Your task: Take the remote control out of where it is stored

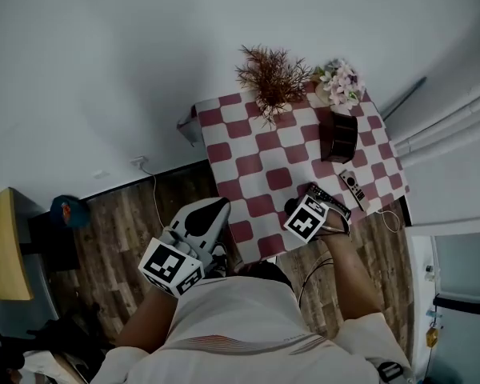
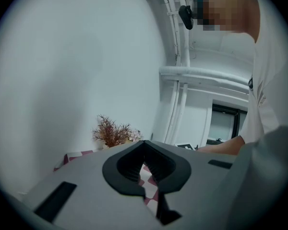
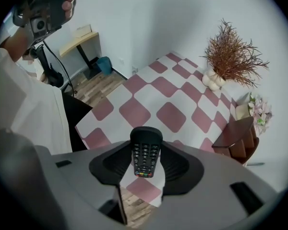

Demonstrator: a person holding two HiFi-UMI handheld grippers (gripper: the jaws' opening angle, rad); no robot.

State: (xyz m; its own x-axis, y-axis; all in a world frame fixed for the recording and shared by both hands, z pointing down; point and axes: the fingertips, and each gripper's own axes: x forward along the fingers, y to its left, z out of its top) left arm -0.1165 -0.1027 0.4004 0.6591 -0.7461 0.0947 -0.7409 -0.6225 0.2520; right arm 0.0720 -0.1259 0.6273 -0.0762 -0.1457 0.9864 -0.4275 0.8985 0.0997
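Observation:
A black remote control (image 3: 146, 147) stands up between the jaws of my right gripper (image 3: 145, 163), which is shut on it above the near edge of the checkered table (image 3: 173, 114). In the head view the right gripper (image 1: 308, 201) holds this remote (image 1: 332, 202) at the table's near right. A second, lighter remote (image 1: 353, 187) lies flat on the cloth beside it. The dark wooden holder (image 1: 340, 134) stands farther back on the right. My left gripper (image 1: 202, 221) hangs off the table's near left over the floor, its jaws together and nothing between them (image 2: 144, 169).
A dried brown plant (image 1: 272, 78) and a bunch of pale flowers (image 1: 340, 82) stand at the table's far edge against the white wall. Wood floor (image 1: 128, 222) lies to the left, with a cable on it. Pipes run down the wall on the right (image 1: 440, 126).

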